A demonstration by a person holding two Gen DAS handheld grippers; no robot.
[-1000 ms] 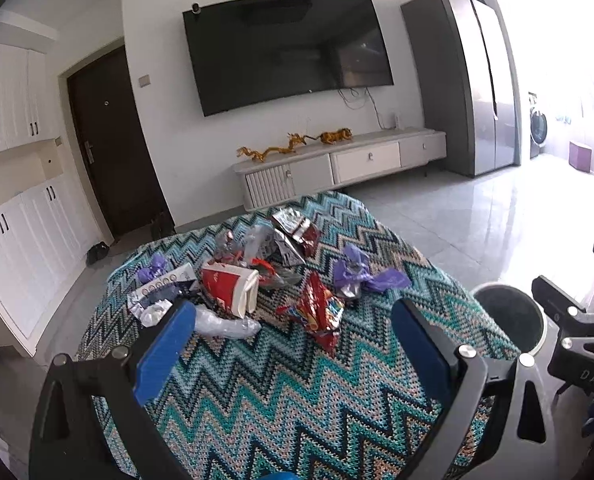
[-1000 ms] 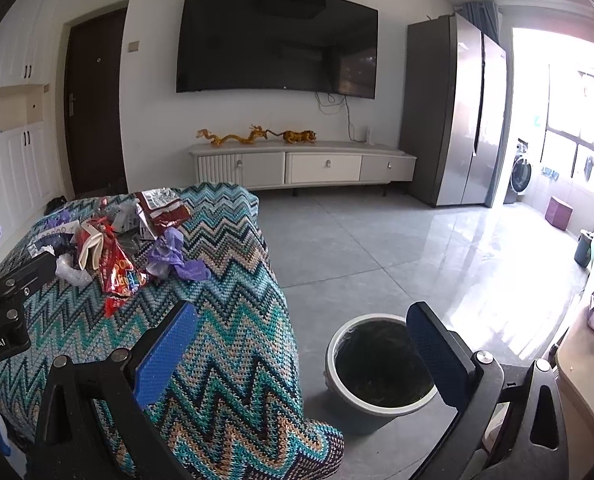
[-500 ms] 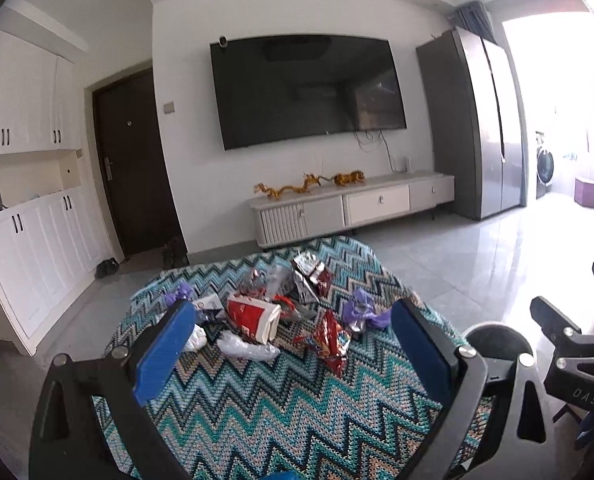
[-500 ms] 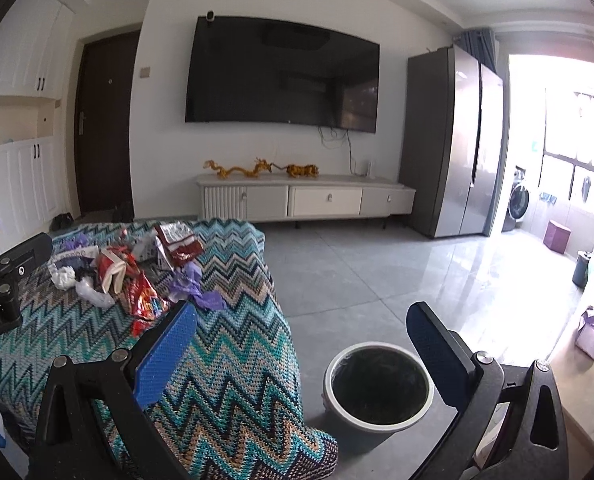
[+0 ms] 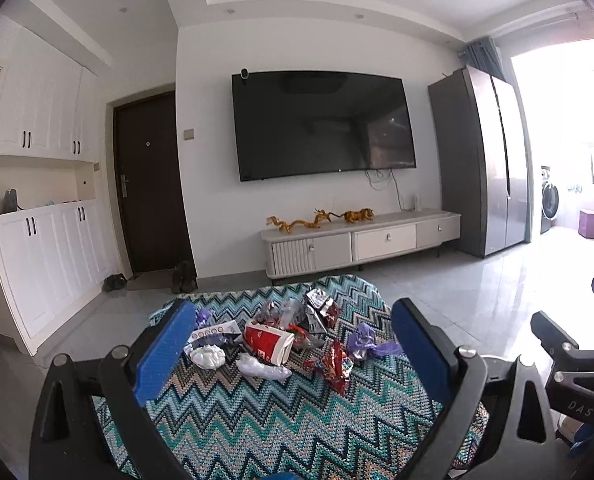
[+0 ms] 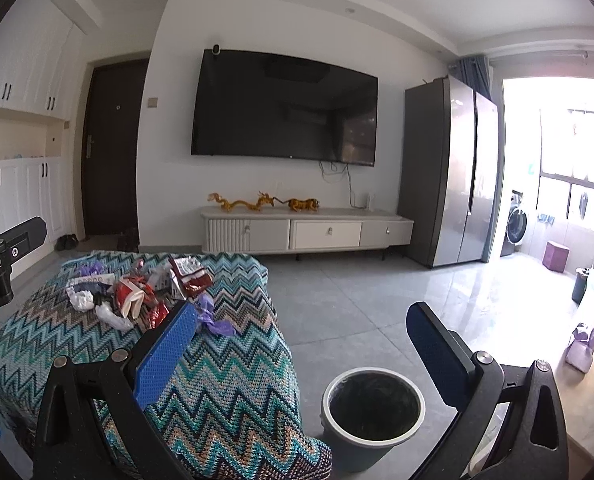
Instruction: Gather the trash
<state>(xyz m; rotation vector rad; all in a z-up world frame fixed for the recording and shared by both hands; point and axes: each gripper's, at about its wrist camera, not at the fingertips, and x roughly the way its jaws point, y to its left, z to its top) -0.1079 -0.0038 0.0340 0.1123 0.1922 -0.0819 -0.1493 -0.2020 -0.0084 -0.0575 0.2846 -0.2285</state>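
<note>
A zigzag-patterned blanket (image 5: 257, 412) covers a low surface, and the trash pile (image 5: 289, 336) sits bunched toward its far end, ahead of both tools; the bin (image 6: 373, 412) stands on the floor just beside the blanket's right edge, dark inside, with nothing visible in it. The pile runs roughly left to right across the blanket, from white crumpled paper (image 5: 208, 356) through a red paper cup (image 5: 267, 344) lying on its side to a purple wrapper (image 5: 367, 342) at the right end. The left gripper (image 5: 293, 356) faces the pile squarely, which lies straight ahead between its fingers but beyond their tips, so it seems the nearer for a first pick. The right gripper (image 6: 301, 348) points past the blanket's corner with the bin low between its fingers and the pile off to its left. Both are held level and raised, spread wide, and empty. Judging by this, no piece has been collected yet.
</note>
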